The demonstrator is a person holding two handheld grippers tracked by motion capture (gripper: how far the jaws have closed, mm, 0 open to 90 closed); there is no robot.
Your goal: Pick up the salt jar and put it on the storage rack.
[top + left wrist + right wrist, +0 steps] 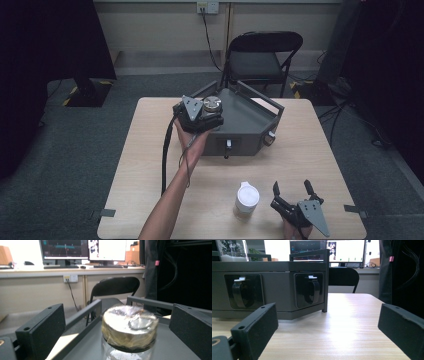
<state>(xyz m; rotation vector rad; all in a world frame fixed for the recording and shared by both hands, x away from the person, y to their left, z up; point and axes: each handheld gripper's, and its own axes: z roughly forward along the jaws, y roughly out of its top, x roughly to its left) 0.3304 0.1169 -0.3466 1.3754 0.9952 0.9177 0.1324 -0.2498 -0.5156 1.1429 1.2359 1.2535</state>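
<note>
A glass jar with a shiny metal lid (212, 103) stands on top of a dark grey box (250, 122) at its left rear corner. My left gripper (209, 116) is held level at the jar. In the left gripper view its black jaws stand wide on either side of the lid (128, 326), with a gap on each side, so the left gripper (117, 312) is open. My right gripper (291, 187) rests open near the table's front right edge with nothing between its fingers. It faces the box front (277, 267); the jar (232, 250) shows at the top left of that view.
A small container with a white cap (246, 200) stands on the wooden table (150, 165) just left of the right gripper. The box has rails along its top and clasps (312, 290) set into its front. A black folding chair (260, 55) stands behind the table.
</note>
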